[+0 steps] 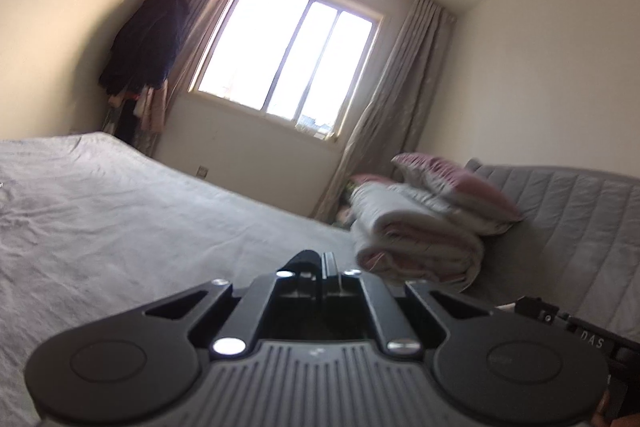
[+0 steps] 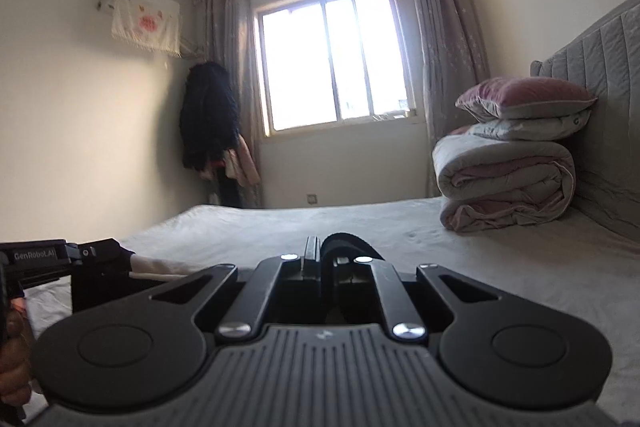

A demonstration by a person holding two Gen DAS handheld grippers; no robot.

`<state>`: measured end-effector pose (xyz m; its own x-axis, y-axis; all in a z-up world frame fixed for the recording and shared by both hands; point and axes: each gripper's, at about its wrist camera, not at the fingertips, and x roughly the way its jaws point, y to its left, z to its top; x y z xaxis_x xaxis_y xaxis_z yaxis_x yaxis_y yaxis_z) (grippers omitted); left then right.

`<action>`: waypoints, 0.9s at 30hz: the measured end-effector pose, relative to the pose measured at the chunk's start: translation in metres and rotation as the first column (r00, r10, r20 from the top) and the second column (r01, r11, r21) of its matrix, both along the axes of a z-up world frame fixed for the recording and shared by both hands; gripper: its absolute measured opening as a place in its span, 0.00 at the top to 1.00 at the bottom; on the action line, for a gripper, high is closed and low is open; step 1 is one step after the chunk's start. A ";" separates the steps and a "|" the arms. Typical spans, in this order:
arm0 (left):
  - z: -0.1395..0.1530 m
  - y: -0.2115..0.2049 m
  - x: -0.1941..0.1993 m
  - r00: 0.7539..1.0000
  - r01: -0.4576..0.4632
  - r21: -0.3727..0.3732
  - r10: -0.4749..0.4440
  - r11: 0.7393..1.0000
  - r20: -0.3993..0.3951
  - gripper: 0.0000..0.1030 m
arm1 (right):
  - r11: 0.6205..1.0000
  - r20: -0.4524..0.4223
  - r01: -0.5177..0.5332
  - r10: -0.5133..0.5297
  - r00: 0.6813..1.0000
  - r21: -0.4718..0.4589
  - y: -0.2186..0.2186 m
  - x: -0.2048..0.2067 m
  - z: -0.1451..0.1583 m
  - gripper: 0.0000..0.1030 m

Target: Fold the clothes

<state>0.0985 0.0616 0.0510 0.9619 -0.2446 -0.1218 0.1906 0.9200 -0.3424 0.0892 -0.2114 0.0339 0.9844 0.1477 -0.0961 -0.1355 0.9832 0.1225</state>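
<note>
My left gripper point(image 1: 318, 259) is shut, with a fold of black cloth point(image 1: 304, 259) pinched between its fingers. My right gripper point(image 2: 322, 247) is shut on a fold of black cloth point(image 2: 346, 247) too. Both are held up over the grey bed point(image 2: 360, 223), pointing toward the window. The left gripper also shows at the left edge of the right wrist view point(image 2: 86, 253), with dark and white cloth point(image 2: 152, 265) hanging by it. Most of the garment is hidden below the grippers.
A folded quilt with pillows on top point(image 2: 508, 171) is stacked by the grey headboard point(image 2: 608, 75) at the right. Dark clothes hang in the corner point(image 2: 208, 123) beside the window point(image 2: 332, 55). The bed sheet point(image 1: 120, 211) spreads to the left.
</note>
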 end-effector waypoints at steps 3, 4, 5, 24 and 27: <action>-0.023 -0.002 0.032 0.998 -0.019 -0.014 0.018 1.000 -0.064 0.98 | 0.999 -0.044 0.030 -0.031 0.999 -0.023 0.001 0.036 -0.027 0.91; -0.030 -0.002 0.042 0.996 -0.025 -0.023 0.023 0.999 -0.086 0.98 | 0.999 -0.060 0.040 -0.042 0.997 -0.029 0.001 0.047 -0.036 0.91; -0.038 -0.002 0.052 0.994 -0.031 -0.033 0.027 0.999 -0.107 0.98 | 0.998 -0.075 0.048 -0.051 0.996 -0.035 0.001 0.055 -0.044 0.91; -0.134 -0.016 0.190 0.942 -0.127 -0.038 0.109 0.991 -0.317 0.98 | 0.993 -0.236 0.105 -0.115 0.965 -0.055 0.004 0.171 -0.124 0.91; -0.145 -0.015 0.203 0.934 -0.136 -0.017 0.122 0.991 -0.335 0.98 | 0.994 -0.261 0.095 -0.107 0.959 -0.058 0.007 0.183 -0.136 0.91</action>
<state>0.3012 0.0461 -0.0944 0.8917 -0.1323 -0.4329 -0.0596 0.9137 -0.4021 0.2722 -0.2042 -0.1026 0.9328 0.0381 -0.3584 -0.0036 0.9953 0.0963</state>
